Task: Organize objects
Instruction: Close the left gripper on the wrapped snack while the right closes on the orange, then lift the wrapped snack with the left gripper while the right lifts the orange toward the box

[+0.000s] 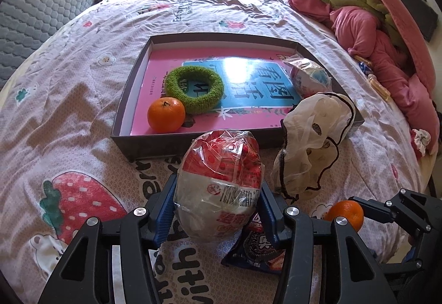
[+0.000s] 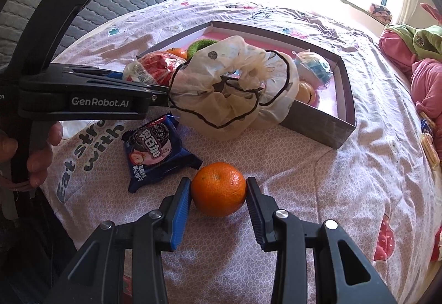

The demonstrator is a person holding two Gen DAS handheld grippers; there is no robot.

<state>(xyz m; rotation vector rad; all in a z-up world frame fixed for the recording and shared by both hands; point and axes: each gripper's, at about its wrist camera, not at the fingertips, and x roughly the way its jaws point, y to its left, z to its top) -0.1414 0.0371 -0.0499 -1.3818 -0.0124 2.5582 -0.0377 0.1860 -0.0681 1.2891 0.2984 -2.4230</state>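
**Bed inventory: two pairs of tongs loaded, tray part-filled**

1. Left tongs [image 1: 218,210]: clamped on the red-and-white wrapped snack [image 1: 219,185], held above the bedspread [image 1: 69,116] just short of the tray's near wall. A barcode shows on the wrapper; the red characters beneath it are only partly legible.
2. Right tongs [image 2: 218,193]: blue pads pressed to both sides of a loose tangerine [image 2: 218,188], which sits low over the bedspread.
3. Grey cardboard tray [image 1: 121,113]: lined with a pink-and-blue booklet [image 1: 248,99] printed in large Chinese characters. It holds a second tangerine [image 1: 166,115], a green knitted ring [image 1: 196,92] touching it, and a blue-and-white wrapped snack [image 1: 310,77] at the right wall.
4. White mesh drawstring pouch [image 1: 312,143]: slumped against the tray's near right corner.
5. Dark blue biscuit packet [image 2: 157,150]: flat on the bedspread.

View notes:
- Right wrist view alone shows the "GenRobot.AI" marking on the left tool, the person's hand [image 2: 36,155] gripping its handle, the biscuit packet face in full, the bedspread lettering "Eat str… with", and a yellowish round item [image 2: 305,92] in the tray behind the pouch.
- Left wrist view alone shows the booklet cover, the strawberry print on the bedspread, and the packet half hidden under the tongs.
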